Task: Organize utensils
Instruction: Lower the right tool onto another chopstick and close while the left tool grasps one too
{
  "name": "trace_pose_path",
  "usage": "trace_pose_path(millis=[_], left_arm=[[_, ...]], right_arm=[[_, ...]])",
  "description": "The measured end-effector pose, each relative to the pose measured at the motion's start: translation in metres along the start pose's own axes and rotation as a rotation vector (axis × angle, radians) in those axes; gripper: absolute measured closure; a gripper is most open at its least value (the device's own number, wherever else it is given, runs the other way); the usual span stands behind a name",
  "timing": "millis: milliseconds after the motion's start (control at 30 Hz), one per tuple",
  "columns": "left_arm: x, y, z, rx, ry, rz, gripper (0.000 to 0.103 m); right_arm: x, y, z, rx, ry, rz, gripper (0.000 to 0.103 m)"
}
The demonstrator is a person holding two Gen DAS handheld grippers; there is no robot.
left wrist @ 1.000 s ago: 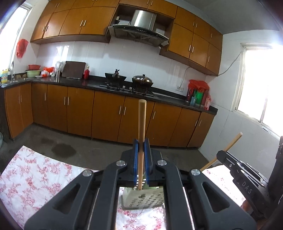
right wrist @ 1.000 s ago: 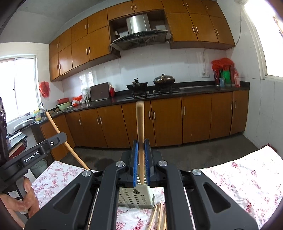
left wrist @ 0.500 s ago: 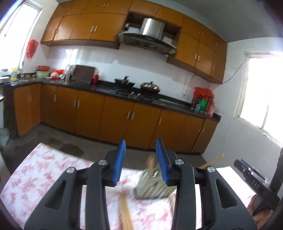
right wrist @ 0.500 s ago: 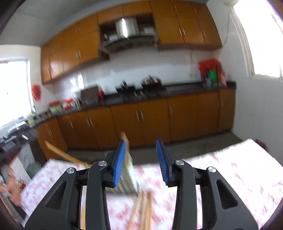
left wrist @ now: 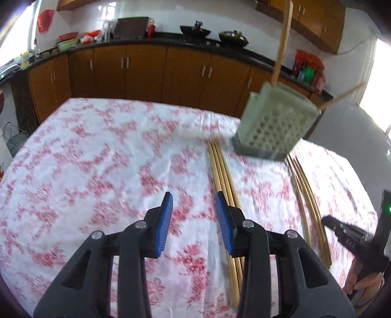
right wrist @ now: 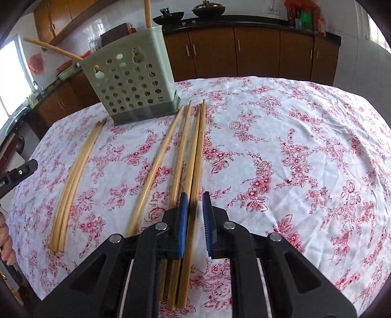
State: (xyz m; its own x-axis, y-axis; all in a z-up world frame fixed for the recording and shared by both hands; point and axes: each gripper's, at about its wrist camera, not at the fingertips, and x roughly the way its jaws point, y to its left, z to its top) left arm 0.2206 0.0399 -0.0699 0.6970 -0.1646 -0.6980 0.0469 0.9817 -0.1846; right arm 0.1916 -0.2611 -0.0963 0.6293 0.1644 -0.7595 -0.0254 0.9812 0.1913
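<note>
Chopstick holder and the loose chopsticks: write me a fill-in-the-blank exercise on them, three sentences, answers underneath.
The green holder already contains ___ chopsticks. Its front wall is pierced with round ___. In the right wrist view, the tight bundle on the tablecloth lies to the ___ of the holder.
Answers: two; holes; left.

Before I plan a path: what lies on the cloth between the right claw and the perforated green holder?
In the right wrist view, loose wooden chopsticks lie on the floral tablecloth, running lengthwise from the right claw to the perforated green plastic utensil holder; nothing else.
</note>
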Motion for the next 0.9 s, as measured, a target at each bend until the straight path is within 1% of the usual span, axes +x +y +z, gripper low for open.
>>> trace_pose_path(millis=[67,133,167,267,333,400,500,800,867,900], left_arm=[[0.008,-0.005,-0.006,0.017,0.022,-0.014,0.068],[0.013,-0.012,-0.011,0.029,0.048,-0.034,0.072],[0.016,-0.014,-0.013,0.033,0.058,-0.041,0.072],[0.021,-0.022,-0.02,0.051,0.085,-0.054,0.075],[0.025,-0.025,-0.024,0.065,0.104,-0.055,0.08],[0.027,-0.027,-0.027,0.072,0.118,-0.058,0.081],[0.03,-0.031,-0.032,0.093,0.134,-0.047,0.082],[0.03,-0.034,-0.034,0.141,0.132,0.011,0.083],[0.031,-0.035,-0.034,0.148,0.128,0.023,0.085],[0.032,-0.035,-0.033,0.15,0.126,0.03,0.089]], right_arm=[[0.0,0.002,0.0,-0.01,0.002,-0.006,0.093],[0.003,-0.001,0.002,-0.022,0.013,-0.039,0.095],[0.005,-0.004,0.0,-0.016,0.021,-0.054,0.095],[0.004,-0.01,0.001,0.019,0.019,-0.034,0.095],[0.005,-0.008,0.0,-0.001,0.013,-0.055,0.095],[0.004,-0.006,-0.002,-0.013,0.009,-0.063,0.095],[0.003,-0.009,-0.005,-0.002,0.008,-0.056,0.095],[0.001,-0.009,-0.007,-0.014,0.012,-0.058,0.095],[0.001,-0.008,-0.007,-0.021,0.01,-0.059,0.095],[0.002,-0.008,-0.007,-0.026,0.008,-0.061,0.095]])
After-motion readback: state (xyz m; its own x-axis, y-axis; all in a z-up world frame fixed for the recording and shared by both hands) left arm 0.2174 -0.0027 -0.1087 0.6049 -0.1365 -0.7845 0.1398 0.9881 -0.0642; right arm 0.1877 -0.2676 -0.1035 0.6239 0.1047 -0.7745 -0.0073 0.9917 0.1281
